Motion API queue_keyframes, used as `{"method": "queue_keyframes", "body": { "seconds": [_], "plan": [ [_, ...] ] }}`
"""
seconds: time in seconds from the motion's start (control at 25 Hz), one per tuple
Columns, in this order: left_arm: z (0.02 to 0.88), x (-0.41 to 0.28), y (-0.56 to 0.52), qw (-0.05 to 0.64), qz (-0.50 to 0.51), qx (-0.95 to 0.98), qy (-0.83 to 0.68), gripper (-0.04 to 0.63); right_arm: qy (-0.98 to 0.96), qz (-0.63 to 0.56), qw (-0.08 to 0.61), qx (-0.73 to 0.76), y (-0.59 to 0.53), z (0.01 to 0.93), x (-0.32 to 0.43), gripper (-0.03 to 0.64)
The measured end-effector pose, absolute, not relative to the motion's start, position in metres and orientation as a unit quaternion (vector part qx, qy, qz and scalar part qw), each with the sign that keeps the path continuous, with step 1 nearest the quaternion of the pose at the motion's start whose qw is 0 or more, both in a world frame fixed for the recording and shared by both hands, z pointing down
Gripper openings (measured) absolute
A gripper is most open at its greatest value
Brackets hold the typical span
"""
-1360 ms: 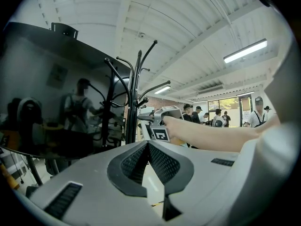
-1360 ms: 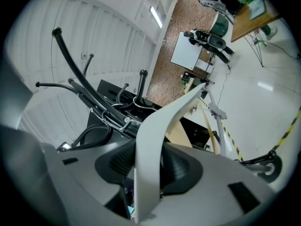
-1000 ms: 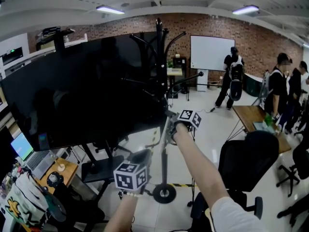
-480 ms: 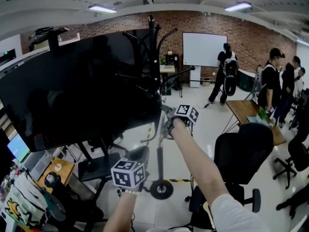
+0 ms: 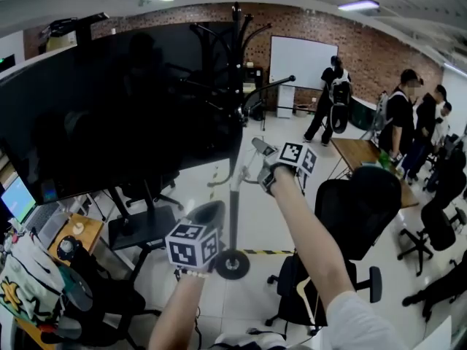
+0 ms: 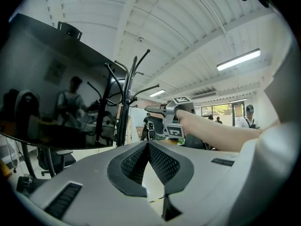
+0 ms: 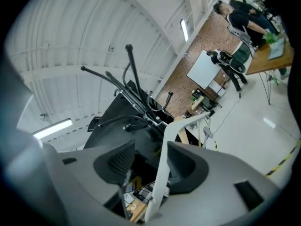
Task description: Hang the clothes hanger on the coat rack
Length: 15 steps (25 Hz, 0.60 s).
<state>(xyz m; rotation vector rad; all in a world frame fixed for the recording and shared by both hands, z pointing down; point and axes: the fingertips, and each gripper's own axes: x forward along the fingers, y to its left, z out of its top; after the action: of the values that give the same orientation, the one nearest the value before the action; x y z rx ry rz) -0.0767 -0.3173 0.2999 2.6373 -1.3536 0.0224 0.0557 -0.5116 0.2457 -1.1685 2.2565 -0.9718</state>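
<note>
The black coat rack [image 5: 235,79] stands ahead of me, its hooked arms spreading at the top and its round base [image 5: 232,263] on the floor. My right gripper [image 5: 257,152] is held out level just right of the pole. In the right gripper view the white clothes hanger [image 7: 162,173] runs up between the jaws of the right gripper [image 7: 150,147]. It lies against one pad with a gap to the other, and the jaws are closing. The rack's arms [image 7: 136,93] show beyond it. My left gripper [image 5: 208,214] is lower and nearer, shut and empty [image 6: 148,144].
A large black screen on a stand [image 5: 109,108] fills the left, right behind the rack. A black office chair [image 5: 350,217] stands to the right and a wooden desk [image 5: 361,155] beyond it. Several people [image 5: 332,93] stand by the whiteboard [image 5: 303,60]. A small table [image 5: 73,235] is at the lower left.
My right gripper has moved right and slightly up, away from the rack's pole, with the hanger between its jaws. The left gripper has shifted a little. The view has swung slightly.
</note>
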Motion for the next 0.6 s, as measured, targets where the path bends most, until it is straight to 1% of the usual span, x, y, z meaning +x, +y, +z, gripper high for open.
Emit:
{"method": "queue_keyframes", "body": {
  "seconds": [0.16,0.24,0.28,0.36,0.4,0.48,0.6],
  "plan": [
    [0.308,-0.092,-0.29,0.1,-0.011,0.886,-0.453,-0.012,0.836,-0.314,0.182,-0.411,-0.445,0.244,0.045,0.184],
    [0.315,-0.096,-0.278,0.106,-0.016,0.886,-0.451,-0.012,0.849,-0.292,0.164,-0.409,-0.408,0.246,0.041,0.129],
    [0.323,-0.097,-0.271,0.111,-0.015,0.887,-0.449,-0.012,0.854,-0.284,0.158,-0.408,-0.388,0.249,0.041,0.091],
    [0.344,-0.097,-0.255,0.125,-0.007,0.889,-0.441,-0.012,0.852,-0.291,0.161,-0.405,-0.346,0.262,0.041,0.02],
    [0.355,-0.098,-0.247,0.133,-0.004,0.89,-0.436,-0.012,0.849,-0.296,0.165,-0.406,-0.328,0.268,0.042,0.002],
    [0.373,-0.101,-0.237,0.145,-0.005,0.895,-0.421,-0.012,0.852,-0.268,0.151,-0.424,-0.304,0.274,0.042,0.0],
    [0.402,-0.107,-0.217,0.163,-0.007,0.901,-0.401,-0.012,0.853,-0.2,0.097,-0.473,-0.27,0.29,0.039,0.002]
  ]
}}
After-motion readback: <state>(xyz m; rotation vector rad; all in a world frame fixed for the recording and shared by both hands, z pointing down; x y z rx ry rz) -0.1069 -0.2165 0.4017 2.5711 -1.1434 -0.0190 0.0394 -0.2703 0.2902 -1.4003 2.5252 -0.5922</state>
